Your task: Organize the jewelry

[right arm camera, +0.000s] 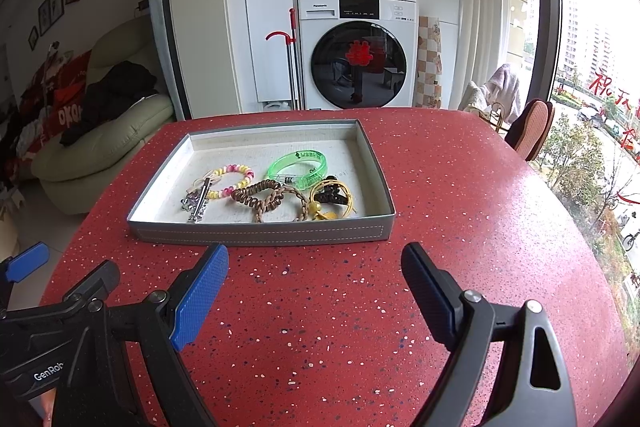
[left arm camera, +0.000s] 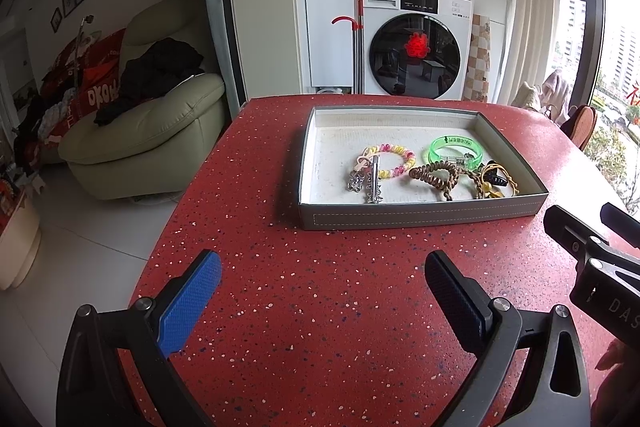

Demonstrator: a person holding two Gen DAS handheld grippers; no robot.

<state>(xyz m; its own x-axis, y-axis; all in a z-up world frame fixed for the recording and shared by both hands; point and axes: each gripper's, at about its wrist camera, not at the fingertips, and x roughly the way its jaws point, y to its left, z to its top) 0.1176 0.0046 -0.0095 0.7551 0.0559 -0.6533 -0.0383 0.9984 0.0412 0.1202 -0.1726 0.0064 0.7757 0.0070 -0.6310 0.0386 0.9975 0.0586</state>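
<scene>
Left wrist view: left gripper (left arm camera: 322, 281) and right gripper (right arm camera: 315, 273) both hover wide apart and empty above the red table (left arm camera: 320, 307); jewelry (left arm camera: 436, 171) lies inside the grey tray (left arm camera: 420, 217), just beyond.

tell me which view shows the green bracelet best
The right wrist view: the green bracelet lies near the middle, its whole ring and clasp visible. The left wrist view shows it too, further right.

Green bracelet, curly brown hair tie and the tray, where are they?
Green bracelet (right arm camera: 298, 165): right wrist view, on its front band.
Curly brown hair tie (right arm camera: 256, 195): right wrist view, on its coil.
Tray (right arm camera: 260, 233): right wrist view, on its near wall.
</scene>
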